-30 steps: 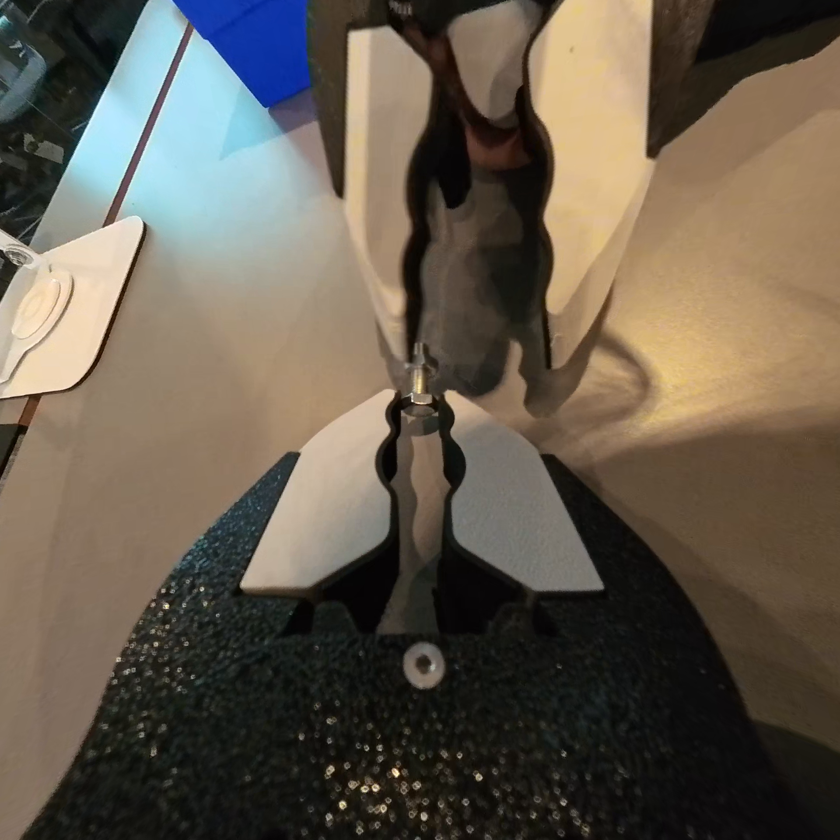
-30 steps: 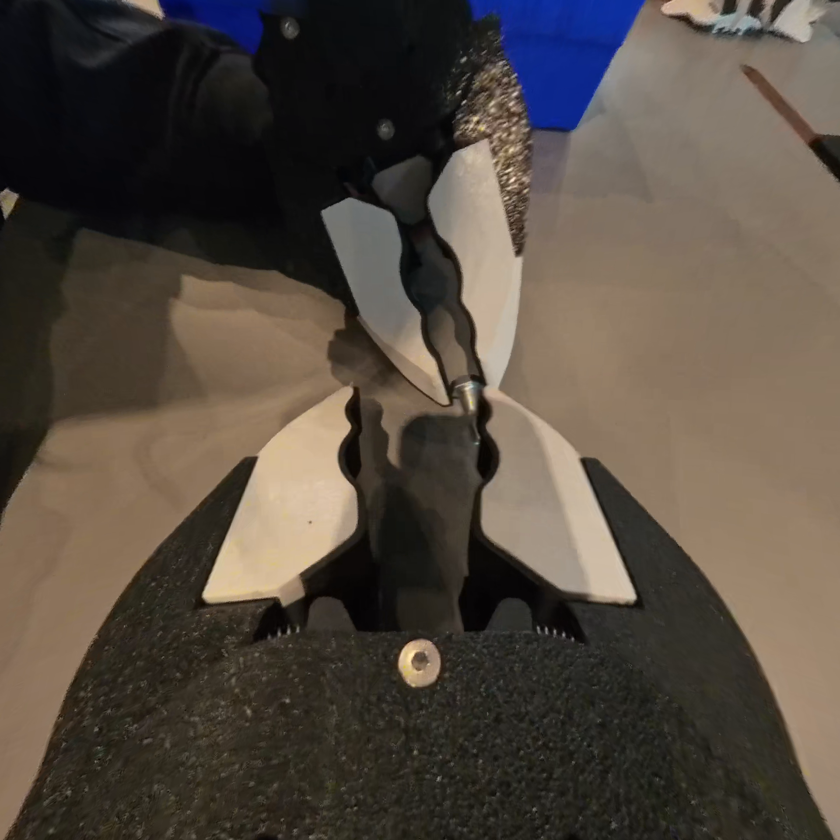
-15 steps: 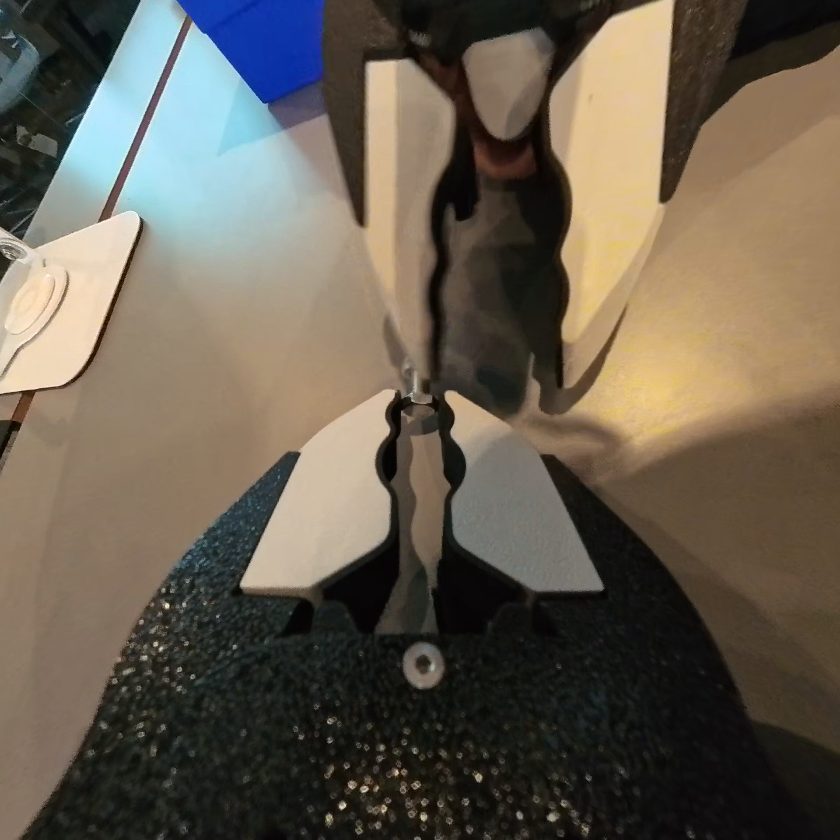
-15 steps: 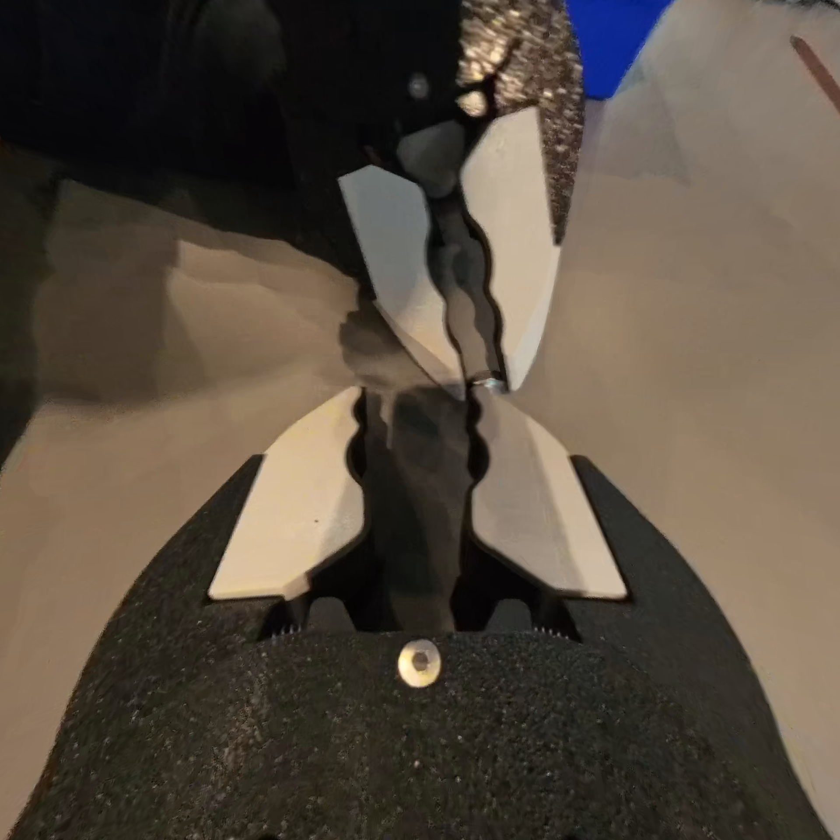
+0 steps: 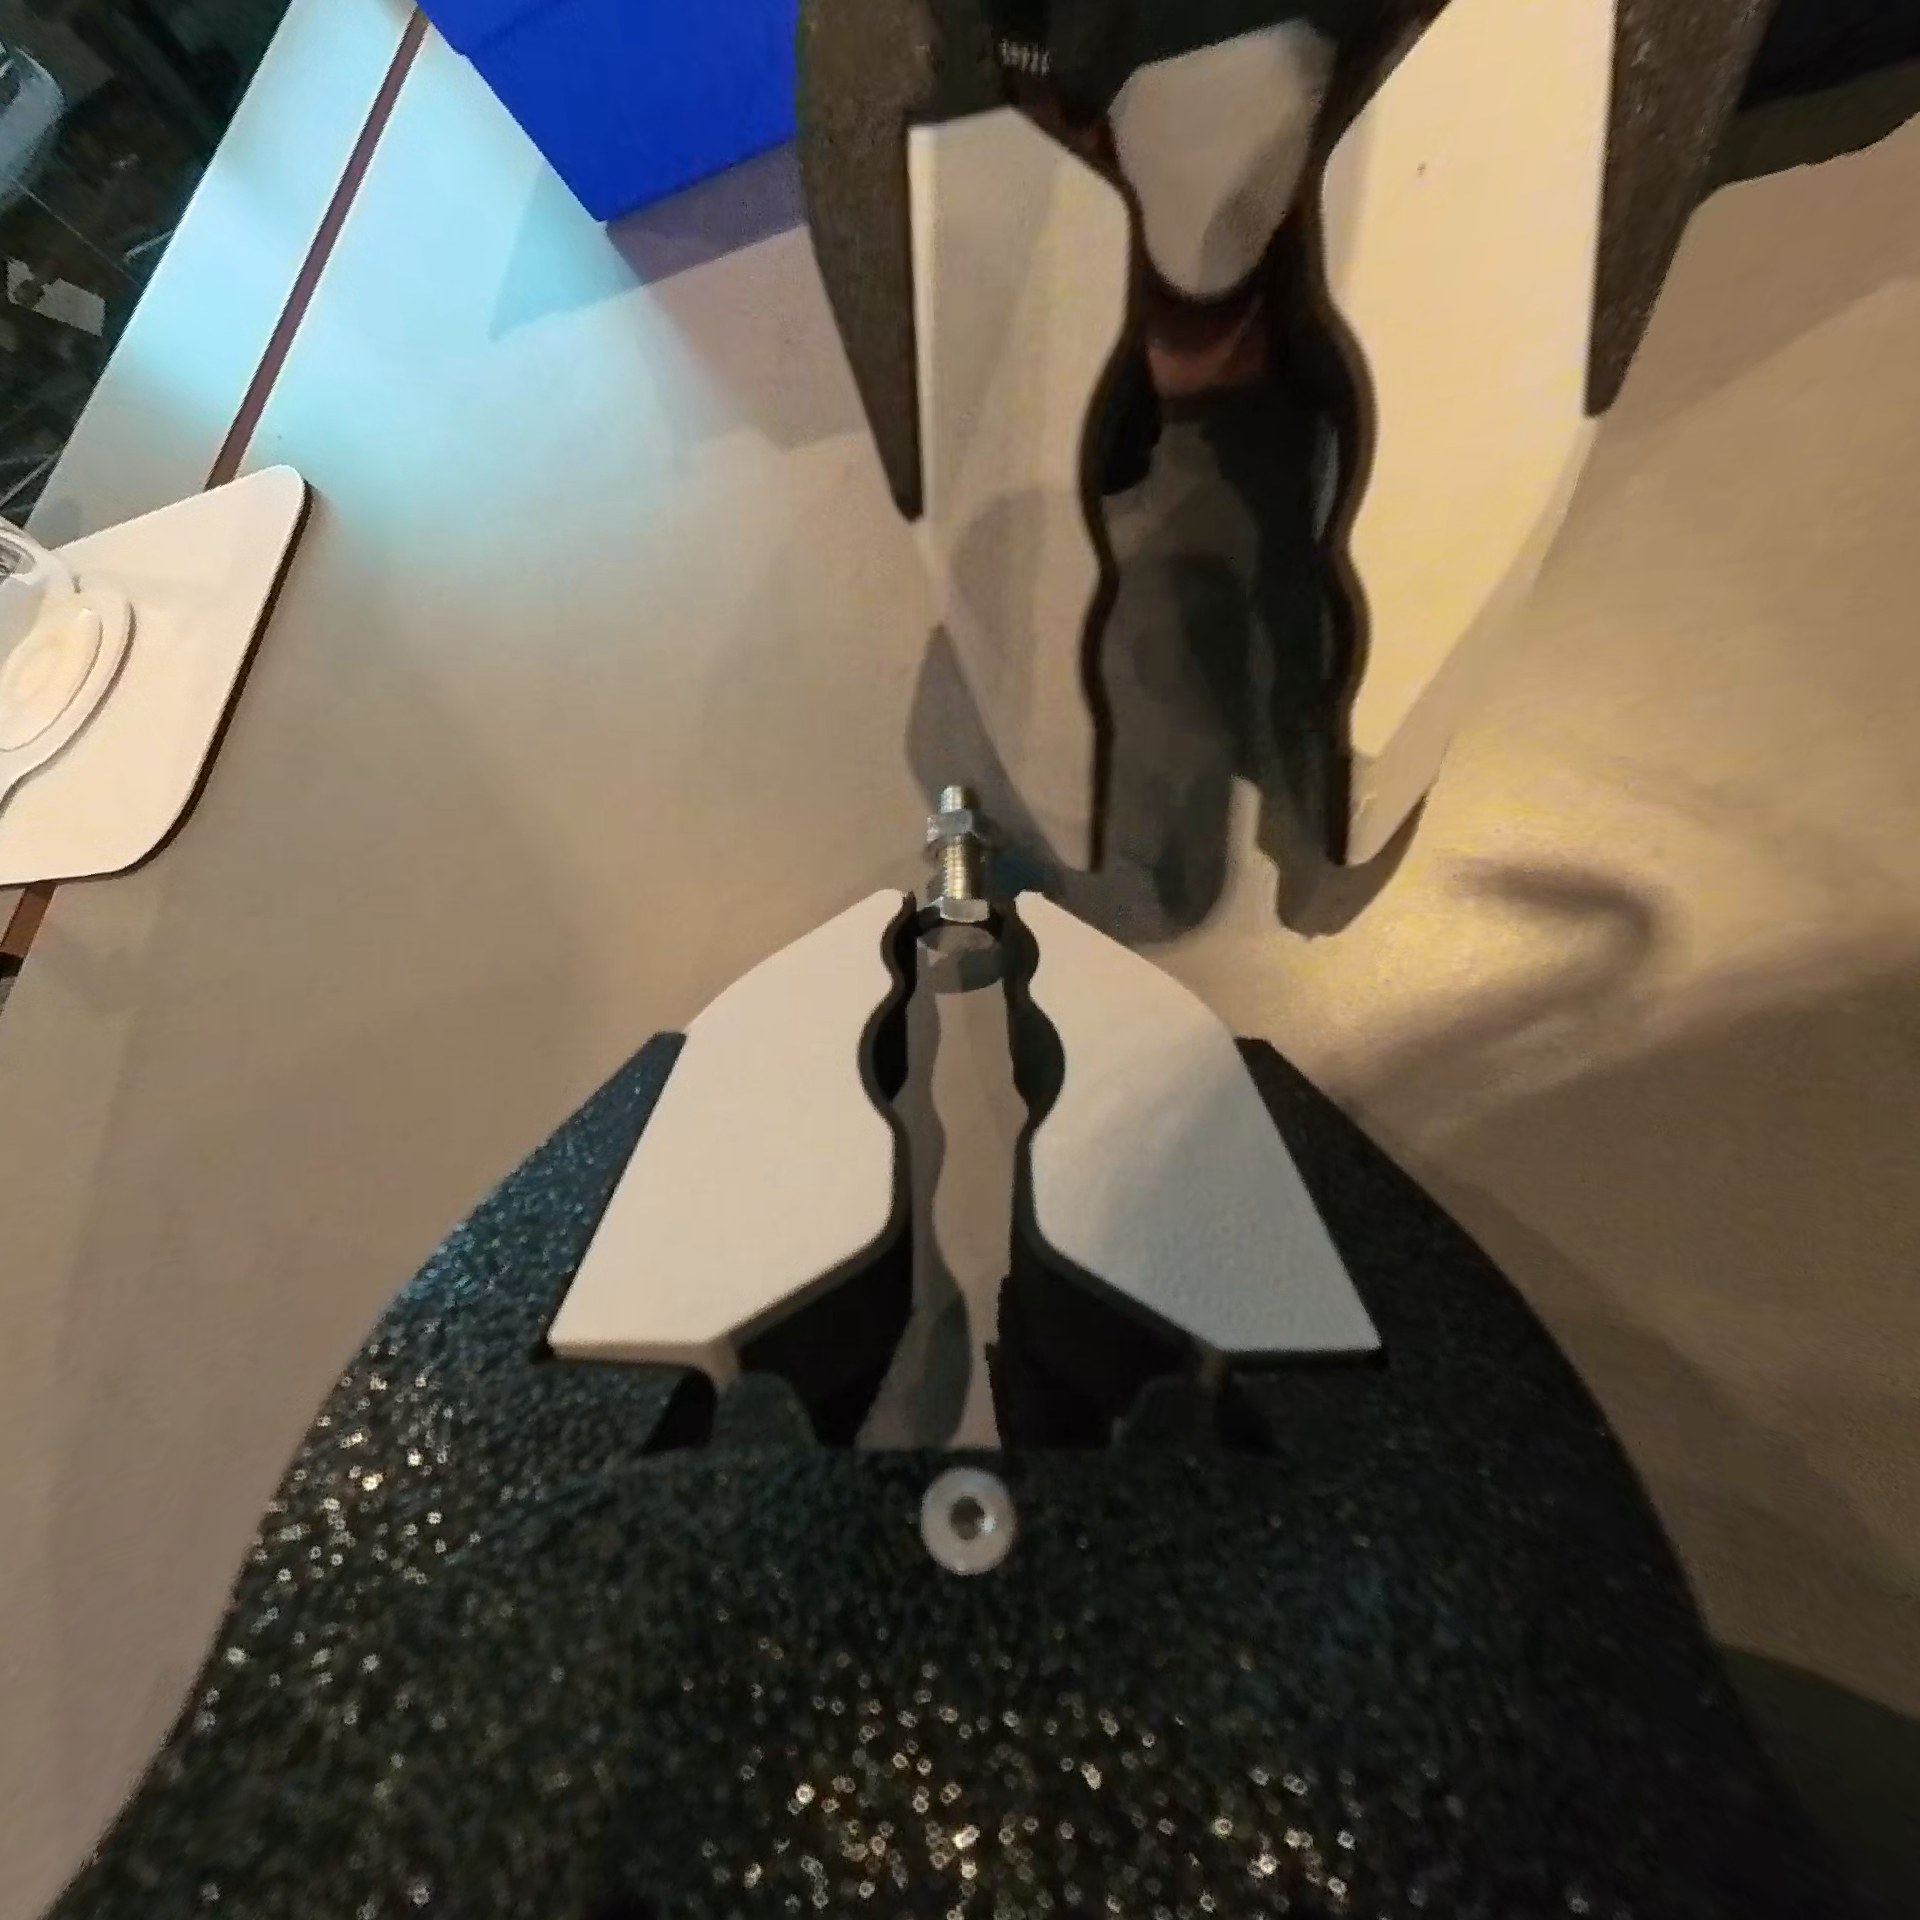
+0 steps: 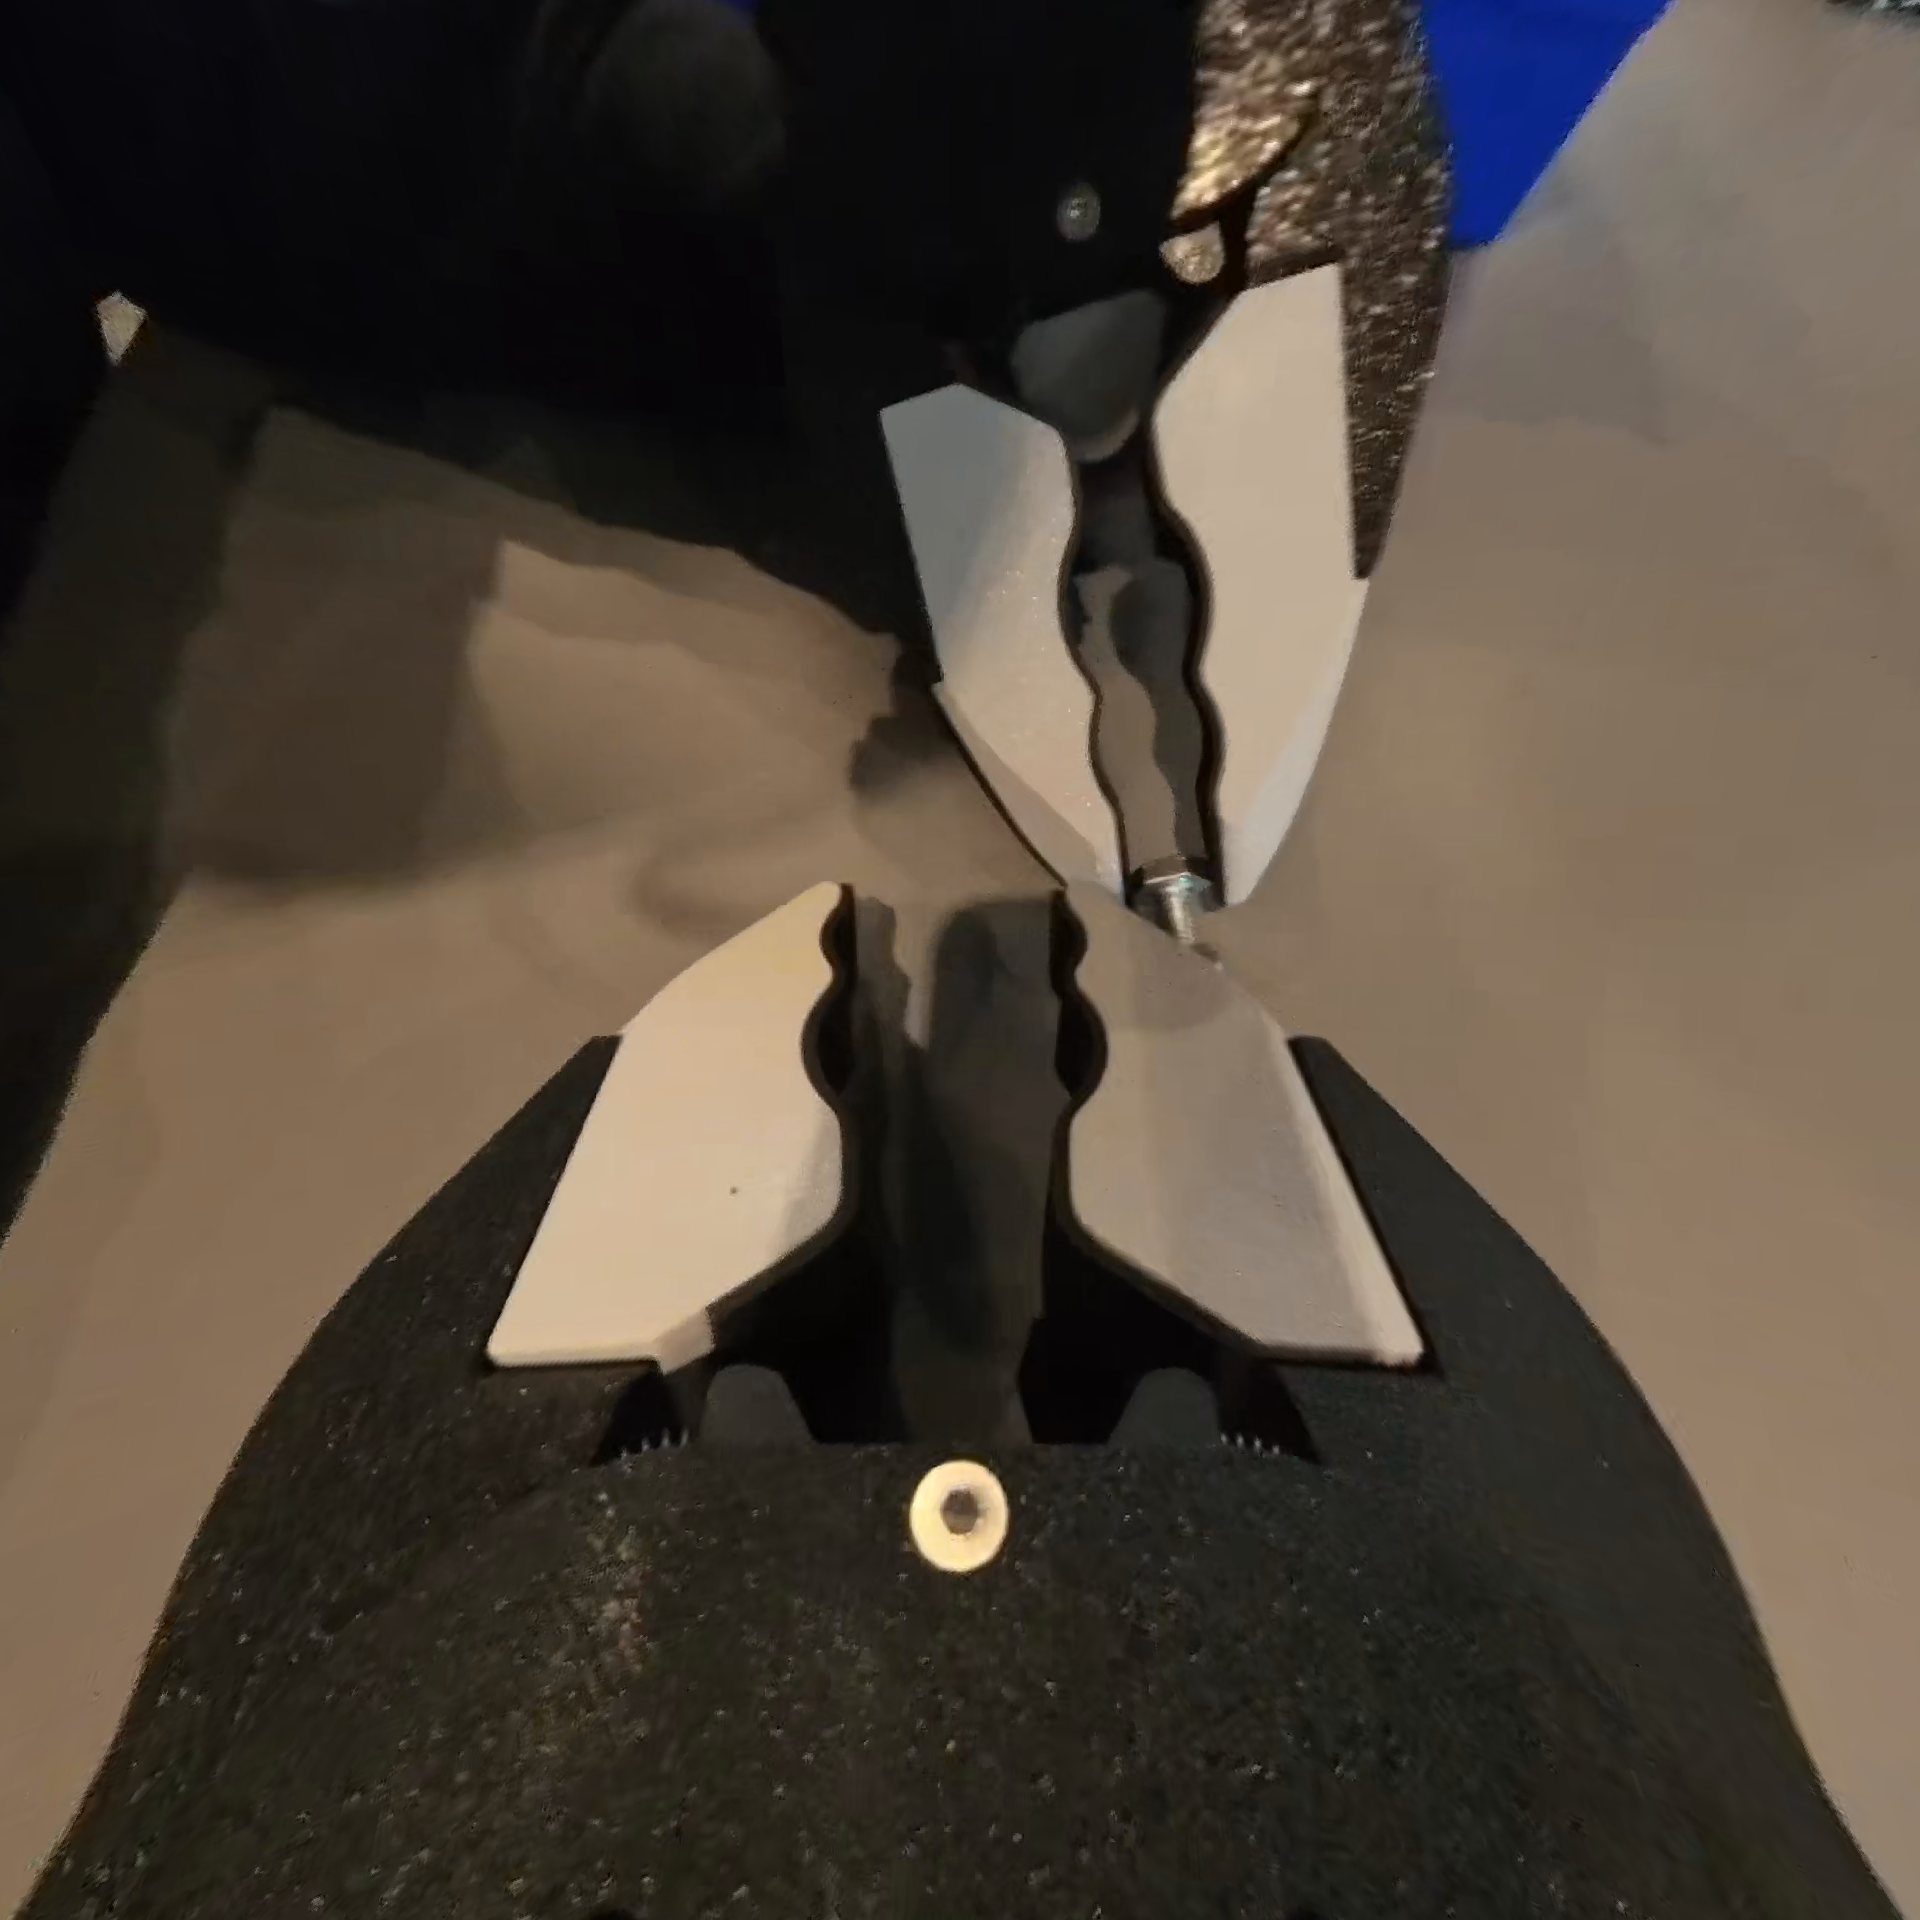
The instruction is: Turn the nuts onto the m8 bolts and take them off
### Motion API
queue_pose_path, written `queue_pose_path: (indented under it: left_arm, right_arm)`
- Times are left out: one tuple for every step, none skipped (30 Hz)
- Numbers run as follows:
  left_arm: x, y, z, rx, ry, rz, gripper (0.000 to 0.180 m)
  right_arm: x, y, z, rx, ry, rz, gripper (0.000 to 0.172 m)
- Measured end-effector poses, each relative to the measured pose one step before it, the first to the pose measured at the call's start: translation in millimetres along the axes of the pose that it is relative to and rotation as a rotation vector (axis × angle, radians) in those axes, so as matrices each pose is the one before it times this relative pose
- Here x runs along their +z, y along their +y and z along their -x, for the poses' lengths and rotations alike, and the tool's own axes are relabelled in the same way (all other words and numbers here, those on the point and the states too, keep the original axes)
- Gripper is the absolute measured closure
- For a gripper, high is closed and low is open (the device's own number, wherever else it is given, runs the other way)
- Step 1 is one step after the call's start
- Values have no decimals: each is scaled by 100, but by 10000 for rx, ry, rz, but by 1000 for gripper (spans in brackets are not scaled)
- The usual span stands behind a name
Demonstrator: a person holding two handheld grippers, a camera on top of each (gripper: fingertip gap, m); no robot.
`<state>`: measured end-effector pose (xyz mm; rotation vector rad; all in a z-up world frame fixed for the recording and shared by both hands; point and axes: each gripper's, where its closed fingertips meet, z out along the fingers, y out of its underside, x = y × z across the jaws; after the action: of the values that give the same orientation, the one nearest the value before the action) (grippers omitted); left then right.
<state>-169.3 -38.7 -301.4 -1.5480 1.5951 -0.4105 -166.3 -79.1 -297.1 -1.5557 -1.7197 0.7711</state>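
Since a second ago, the right hand-held gripper (image 5: 1216, 873) has drawn back from the nut (image 5: 951, 828), jaws apart and empty. The left hand-held gripper (image 5: 958, 914) clamps the bolt (image 5: 954, 883) by its head above the table (image 5: 520, 727). Nut sits near the tip; more turning likely remains.

Bolt (image 5: 958, 862) stands out from the left gripper (image 5: 958, 914), nut (image 5: 952, 828) near its far end. Right gripper (image 5: 1216, 862) hangs just beside it on the right, jaws apart, blocking that side. Left of the bolt: bare tabletop (image 5: 520, 831), free passage. Farther left, a white board (image 5: 156, 644) at the table edge; blue box (image 5: 665, 104) behind. Right gripper's fingertip (image 6: 1122, 935) seems almost against the thread; the view is blurred.
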Motion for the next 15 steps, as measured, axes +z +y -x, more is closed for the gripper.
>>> queue_pose_path:
  left_arm:
    - [16, 3, 4, 1, 1, 0, 166]
    - [7, -6, -3, 1, 2, 0, 166]
    - [9, 10, 1, -3, 3, 1, 166]
    - [13, -1, 9, -5, 4, 2, 166]
    - [13, 1, -5, 0, 1, 0, 166]
    - [7, 6, 4, 5, -3, -1, 166]
    - [11, -2, -7, 3, -4, -1, 166]
    - [17, 10, 12, -8, -3, 4, 166]
    - [11, 11, 10, -23, 0, 9, 166]
    - [21, 7, 10, -28, 3, 10, 166]
    - [13, 13, 14, -27, 2, 10, 166]
    - [14, 14, -5, -19, 4, 7, 166]
    - [12, 1, 11, -6, 2, 3, 166]
    - [13, 1, -7, 1, 2, 0, 166]
    - [15, 5, -12, -3, 11, 2, 166]
  right_arm:
    - [-81, -165, -446, 90, 288, -129, 127]
    - [-74, -226, -609, 67, 380, -167, 119]
    - [-43, -174, -508, 34, 330, -127, 117]
    - [8, -52, -328, 14, 220, -35, 118]
    - [74, 87, -257, 39, 185, 81, 119]
    - [147, 179, -90, 6, 71, 158, 120]
    - [147, 189, 34, -59, 20, 172, 120]
    - [120, 163, 110, -120, -7, 144, 121]
    - [68, 139, 302, -169, -119, 110, 127]
    - [-6, 199, 610, -189, -349, 112, 133]
    - [-49, 162, 699, -136, -451, 84, 139]
    - [-63, 3, 273, -3, -198, -22, 146]
    - [-107, -145, -140, 83, 61, -133, 142]
    - [-171, -246, -462, 146, 273, -211, 133]
    - [-178, -345, -447, 103, 242, -281, 128]
